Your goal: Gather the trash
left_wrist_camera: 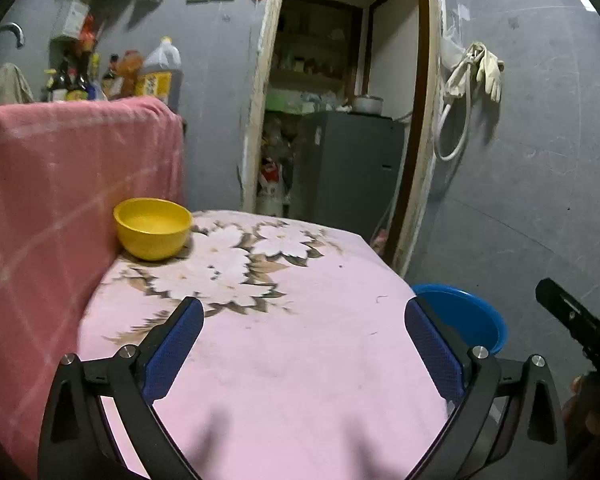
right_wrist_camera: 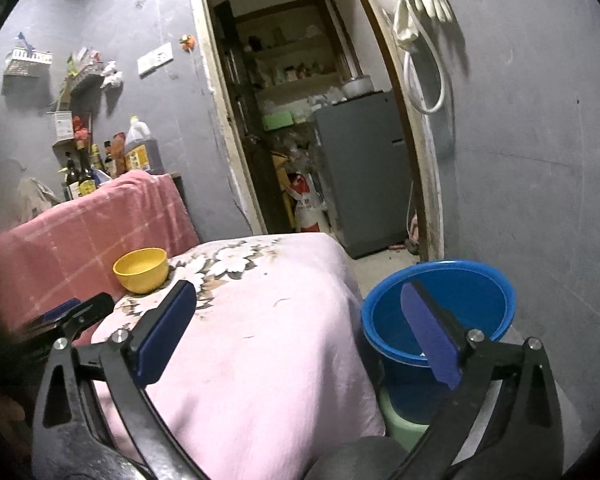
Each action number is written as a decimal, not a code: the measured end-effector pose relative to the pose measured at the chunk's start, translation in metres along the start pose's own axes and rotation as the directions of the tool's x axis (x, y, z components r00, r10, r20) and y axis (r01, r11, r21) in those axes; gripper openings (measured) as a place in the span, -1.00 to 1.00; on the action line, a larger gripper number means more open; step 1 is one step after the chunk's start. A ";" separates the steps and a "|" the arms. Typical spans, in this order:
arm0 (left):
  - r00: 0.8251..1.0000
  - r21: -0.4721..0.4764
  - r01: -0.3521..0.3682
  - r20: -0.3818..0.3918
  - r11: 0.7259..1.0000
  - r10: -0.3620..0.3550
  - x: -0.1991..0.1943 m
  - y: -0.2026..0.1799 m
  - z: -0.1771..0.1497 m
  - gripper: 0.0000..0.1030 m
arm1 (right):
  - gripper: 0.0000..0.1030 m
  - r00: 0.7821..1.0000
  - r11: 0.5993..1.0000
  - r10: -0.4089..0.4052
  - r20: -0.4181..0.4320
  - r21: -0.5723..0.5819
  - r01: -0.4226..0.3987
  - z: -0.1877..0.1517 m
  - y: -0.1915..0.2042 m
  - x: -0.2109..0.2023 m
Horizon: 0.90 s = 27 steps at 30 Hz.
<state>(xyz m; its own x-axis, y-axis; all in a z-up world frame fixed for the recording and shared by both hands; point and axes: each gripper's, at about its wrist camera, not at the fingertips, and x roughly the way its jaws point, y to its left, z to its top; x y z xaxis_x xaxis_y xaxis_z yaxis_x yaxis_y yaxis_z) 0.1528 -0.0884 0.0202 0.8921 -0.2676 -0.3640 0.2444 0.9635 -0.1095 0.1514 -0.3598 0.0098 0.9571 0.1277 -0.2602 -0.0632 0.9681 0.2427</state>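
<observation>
My left gripper (left_wrist_camera: 304,312) is open and empty, held above the pink flowered cloth on the table (left_wrist_camera: 284,352). My right gripper (right_wrist_camera: 296,296) is open and empty, over the table's right edge (right_wrist_camera: 260,340), its right finger in front of the blue bucket (right_wrist_camera: 440,312). The bucket stands on the floor right of the table and also shows in the left wrist view (left_wrist_camera: 464,316). A yellow bowl (left_wrist_camera: 153,227) sits at the table's far left corner; it also shows in the right wrist view (right_wrist_camera: 141,269). No loose trash is visible on the cloth.
A pink checked cloth (left_wrist_camera: 60,200) covers something tall left of the table. Bottles (left_wrist_camera: 140,72) stand behind it. A doorway (left_wrist_camera: 340,100) opens to a room with a grey fridge (right_wrist_camera: 364,172). Gloves and a hose (left_wrist_camera: 476,76) hang on the grey wall. A green stool (right_wrist_camera: 400,424) is under the bucket.
</observation>
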 end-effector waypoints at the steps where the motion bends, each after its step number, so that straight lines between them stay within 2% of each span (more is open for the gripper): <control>1: 1.000 0.002 -0.009 0.008 1.000 0.009 -0.004 0.003 -0.002 0.93 | 1.00 1.000 1.000 0.003 0.008 -0.005 -0.003 -0.001 0.003 -0.003; 6: 0.997 0.007 -0.062 0.050 0.998 0.061 -0.030 0.012 -0.014 0.95 | 1.00 0.999 0.999 0.017 0.042 -0.028 -0.016 -0.010 0.019 -0.019; 14: 0.989 -0.044 -0.125 0.075 0.991 0.128 -0.062 0.033 -0.036 0.95 | 1.00 0.998 0.997 0.035 0.054 -0.072 -0.031 -0.031 0.041 -0.040; 27: 0.964 -0.073 -0.246 0.088 0.966 0.252 -0.096 0.058 -0.072 0.95 | 1.00 0.998 0.996 0.024 0.058 -0.088 -0.019 -0.056 0.059 -0.055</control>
<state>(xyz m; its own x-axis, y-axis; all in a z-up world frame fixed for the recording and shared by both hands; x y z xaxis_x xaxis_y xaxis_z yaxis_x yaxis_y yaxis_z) 0.0538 -0.0077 -0.0173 0.9547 -0.0139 -0.2971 -0.0115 0.9964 -0.0835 0.0792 -0.2975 -0.0141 0.9700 0.1381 -0.2000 -0.1058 0.9807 0.1643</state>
